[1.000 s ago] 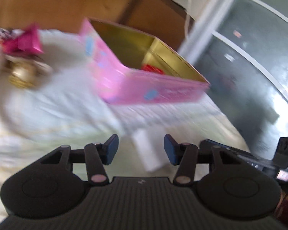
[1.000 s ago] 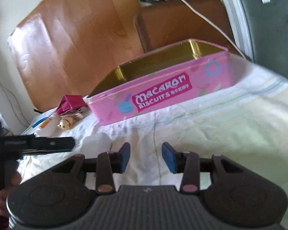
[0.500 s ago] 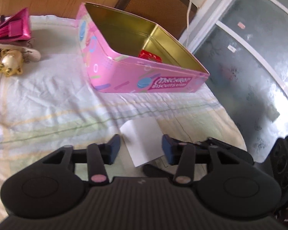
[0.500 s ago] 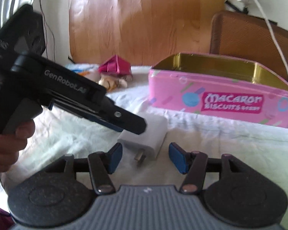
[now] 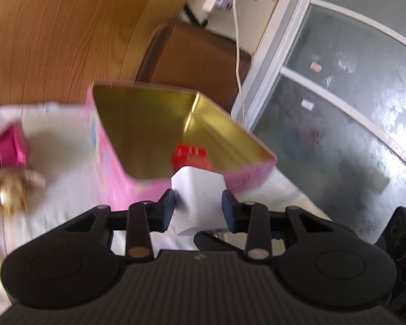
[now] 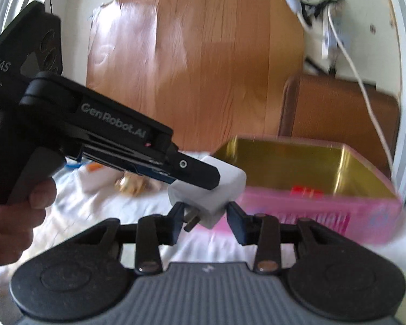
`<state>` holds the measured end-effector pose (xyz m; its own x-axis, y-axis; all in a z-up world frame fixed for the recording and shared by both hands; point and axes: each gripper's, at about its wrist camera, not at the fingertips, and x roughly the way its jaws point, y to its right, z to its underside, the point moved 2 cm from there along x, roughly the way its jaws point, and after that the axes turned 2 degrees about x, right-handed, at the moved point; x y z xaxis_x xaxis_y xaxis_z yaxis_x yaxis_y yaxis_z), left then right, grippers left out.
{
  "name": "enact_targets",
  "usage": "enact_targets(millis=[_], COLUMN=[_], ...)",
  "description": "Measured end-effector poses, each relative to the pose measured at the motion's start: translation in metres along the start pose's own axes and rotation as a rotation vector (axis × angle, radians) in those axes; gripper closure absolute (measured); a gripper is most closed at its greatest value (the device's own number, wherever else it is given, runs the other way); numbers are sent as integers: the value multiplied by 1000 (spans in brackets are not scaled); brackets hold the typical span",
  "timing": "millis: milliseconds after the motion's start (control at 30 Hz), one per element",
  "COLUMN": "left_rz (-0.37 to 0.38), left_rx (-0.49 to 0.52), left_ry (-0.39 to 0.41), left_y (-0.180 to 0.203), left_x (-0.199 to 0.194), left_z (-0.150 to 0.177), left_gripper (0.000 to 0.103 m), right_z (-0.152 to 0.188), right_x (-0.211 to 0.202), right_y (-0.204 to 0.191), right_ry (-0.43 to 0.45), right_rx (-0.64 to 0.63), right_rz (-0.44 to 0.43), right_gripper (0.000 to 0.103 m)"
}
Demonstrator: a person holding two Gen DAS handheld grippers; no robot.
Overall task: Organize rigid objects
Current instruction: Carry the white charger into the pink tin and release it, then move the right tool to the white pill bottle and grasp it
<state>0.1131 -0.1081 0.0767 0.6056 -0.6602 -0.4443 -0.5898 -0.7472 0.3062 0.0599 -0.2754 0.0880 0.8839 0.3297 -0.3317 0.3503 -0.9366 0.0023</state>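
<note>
The left tool [image 6: 200, 174] now grips the white charger [image 6: 211, 189], lifted off the bed, prongs pointing down toward the camera. The right tool [image 6: 204, 218] hangs open beneath it, before the pink tin [image 6: 311, 211].

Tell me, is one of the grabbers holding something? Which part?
Yes. The left gripper holds a white plug-in charger off the bed, its fingers squeezing the block's two flat sides. The right gripper is open and holds nothing.

A charger [image 5: 199, 197] sits between the left tool's [image 5: 198, 208] fingers, before a tin [image 5: 113, 159].
</note>
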Motion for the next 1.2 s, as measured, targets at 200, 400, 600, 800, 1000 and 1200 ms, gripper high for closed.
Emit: enact_targets(millis=[200, 400, 600, 800, 1000, 1200], left_rz=[-45, -95, -125, -148, -147, -167], left_rx=[33, -2, -21, -24, 23, -11], left_ry=[51, 18, -16, -48, 32, 181], left_y=[-10, -33, -43, -44, -29, -43], left_x=[31, 73, 99, 113, 75, -14], left_z=[-33, -45, -48, -41, -43, -30], left_gripper=[63, 62, 62, 63, 62, 61], right_z=[-26, -25, -17, -12, -15, -23], right_x=[42, 97, 126, 134, 114, 86], right_y=[18, 41, 53, 59, 48, 21], right_ry=[46, -21, -77, -75, -16, 81], right_rx=[-4, 30, 61, 92, 86, 104], right_rz=[41, 57, 70, 102, 99, 59], right_gripper=[67, 67, 67, 63, 62, 62])
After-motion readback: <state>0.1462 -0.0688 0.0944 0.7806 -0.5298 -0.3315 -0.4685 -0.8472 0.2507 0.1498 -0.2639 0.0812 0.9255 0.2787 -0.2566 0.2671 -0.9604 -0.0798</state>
